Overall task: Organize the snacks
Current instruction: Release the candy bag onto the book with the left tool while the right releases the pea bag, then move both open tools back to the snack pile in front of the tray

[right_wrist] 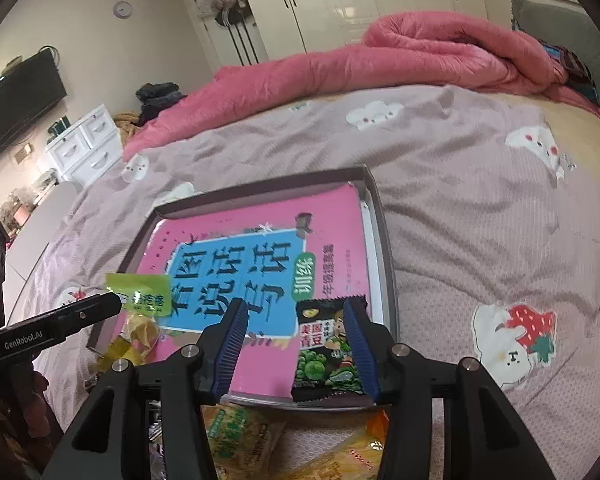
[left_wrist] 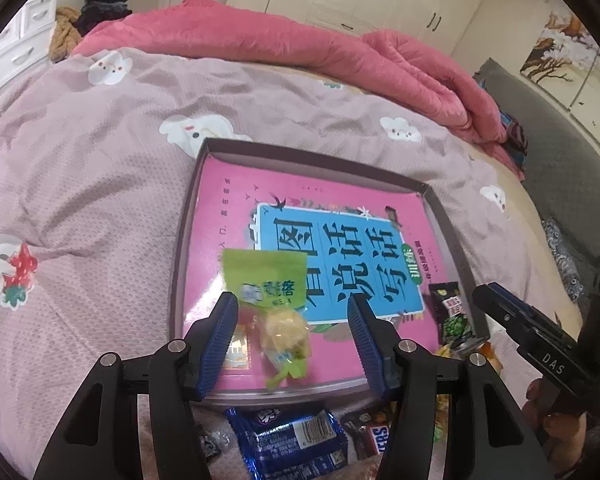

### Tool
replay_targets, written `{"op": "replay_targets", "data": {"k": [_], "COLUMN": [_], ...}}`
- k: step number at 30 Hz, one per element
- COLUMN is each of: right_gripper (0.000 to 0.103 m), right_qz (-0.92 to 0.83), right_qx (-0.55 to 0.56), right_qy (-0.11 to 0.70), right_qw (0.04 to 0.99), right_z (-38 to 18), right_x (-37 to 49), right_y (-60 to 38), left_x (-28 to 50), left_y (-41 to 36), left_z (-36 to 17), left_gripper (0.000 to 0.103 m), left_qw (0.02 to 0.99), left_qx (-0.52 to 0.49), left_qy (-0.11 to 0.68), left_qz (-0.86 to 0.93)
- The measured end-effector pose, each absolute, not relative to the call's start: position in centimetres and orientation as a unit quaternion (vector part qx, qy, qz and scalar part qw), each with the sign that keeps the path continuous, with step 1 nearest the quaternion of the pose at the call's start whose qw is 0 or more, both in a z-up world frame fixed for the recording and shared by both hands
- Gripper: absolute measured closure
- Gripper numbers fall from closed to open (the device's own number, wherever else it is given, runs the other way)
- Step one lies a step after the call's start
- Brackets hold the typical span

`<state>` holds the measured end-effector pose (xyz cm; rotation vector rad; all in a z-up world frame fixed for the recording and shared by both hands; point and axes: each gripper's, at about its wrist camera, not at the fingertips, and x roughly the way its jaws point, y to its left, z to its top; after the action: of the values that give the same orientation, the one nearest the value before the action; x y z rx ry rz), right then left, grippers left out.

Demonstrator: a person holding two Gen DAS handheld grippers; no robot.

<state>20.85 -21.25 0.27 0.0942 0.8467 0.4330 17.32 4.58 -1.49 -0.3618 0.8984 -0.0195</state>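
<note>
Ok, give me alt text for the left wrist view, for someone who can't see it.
The left gripper hangs open over a green snack packet lying on a pink book inside a shallow box on a bed. More wrapped snacks lie nearer the camera; the right gripper enters at right.

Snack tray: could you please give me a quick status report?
Left claw open over green snack. Right claw open by pea pack. Both lie in tray on book. More snacks outside.

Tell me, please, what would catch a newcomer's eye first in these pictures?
Probably the bright pink book with its blue title panel, lying in a shallow box on the bed. Next, the two snacks on it: a green packet near its left corner and a black green-pea packet near its right.
</note>
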Motion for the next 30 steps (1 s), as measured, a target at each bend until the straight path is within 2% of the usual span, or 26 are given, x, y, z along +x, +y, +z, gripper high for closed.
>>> {"op": "replay_targets", "data": {"k": [4, 7, 11, 15, 30], "right_gripper": [0.047, 0.047, 0.047, 0.040, 0.035], "right_qz": [0.221, 0.229, 0.235, 0.239, 0.257], "right_qx": [0.048, 0.047, 0.047, 0.051, 0.042], "right_qy": [0.389, 0.380, 0.372, 0.363, 0.333], "right_qw": [0.893, 0.895, 0.897, 0.899, 0.906], "right_z": [1.1, 1.6, 2.0, 2.4, 3.8], "right_x": [20.4, 20.0, 19.6, 19.1, 17.1], "right_y": [-21.3, -21.2, -21.3, -21.5, -22.1], "left_x": [16.6, 16.0, 15.3, 14.6, 11.9], "left_y": [4.7, 4.6, 4.5, 4.6, 5.6], "left_z": [-0.4, 0.3, 1.2, 2.0, 4.0], "left_gripper": [0.042, 0.032, 0.031, 0.029, 0.028], "left_qw": [0.890, 0.893, 0.897, 0.902, 0.909], "left_qx": [-0.174, -0.172, -0.170, -0.168, -0.175], "left_qy": [0.422, 0.415, 0.407, 0.397, 0.378], "left_qz": [-0.014, -0.017, -0.024, -0.027, -0.023]}}
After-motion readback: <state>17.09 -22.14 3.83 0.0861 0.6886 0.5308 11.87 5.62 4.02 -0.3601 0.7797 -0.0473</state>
